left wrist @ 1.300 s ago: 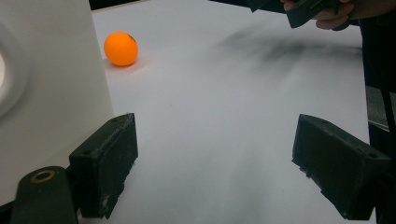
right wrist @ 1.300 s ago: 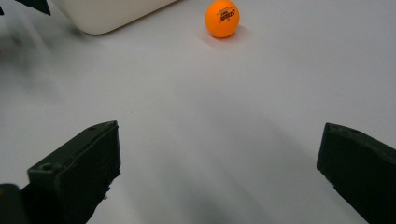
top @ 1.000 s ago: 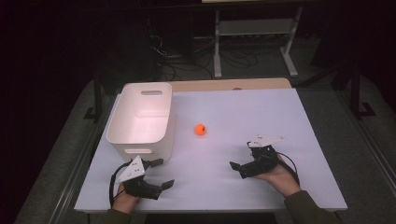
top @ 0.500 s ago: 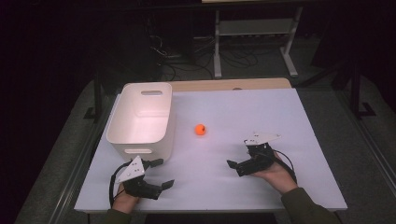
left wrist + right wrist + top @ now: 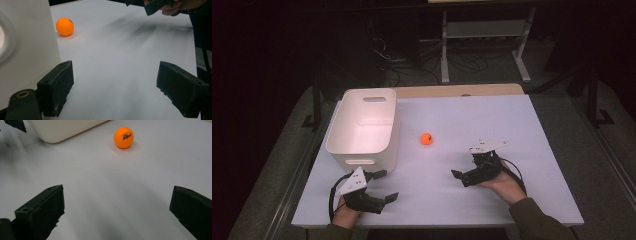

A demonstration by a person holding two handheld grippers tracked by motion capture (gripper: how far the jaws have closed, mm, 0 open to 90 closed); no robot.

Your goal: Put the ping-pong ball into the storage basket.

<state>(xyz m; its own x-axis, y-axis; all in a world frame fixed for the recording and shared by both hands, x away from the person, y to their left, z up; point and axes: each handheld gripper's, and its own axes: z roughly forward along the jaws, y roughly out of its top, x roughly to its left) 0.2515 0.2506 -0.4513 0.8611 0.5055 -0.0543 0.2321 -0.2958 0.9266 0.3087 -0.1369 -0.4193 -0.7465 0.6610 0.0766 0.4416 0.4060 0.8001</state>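
high view: your left gripper (image 5: 384, 186) sits at the near edge of the white table (image 5: 492, 115), just beside the near end of the white bin (image 5: 362, 125). your right gripper (image 5: 458, 174) rests further right. the orange ball (image 5: 426, 138) lies on the bare table, between the bin and your right gripper and apart from both.
left gripper view: your jaws are spread wide with nothing between them. the bin's wall (image 5: 27, 37) stands close against one jaw, which the high view only hints at. the ball (image 5: 65, 26) lies well ahead, just past the bin's corner.
right gripper view: your jaws are spread wide and empty. the ball (image 5: 123, 137) lies ahead, nearly centred, and you can see dark print on it here, too small to read.
progress: nothing is picked up yet. judging by the layout, you have the approach, the pinch and likely the drop into the bin all left.
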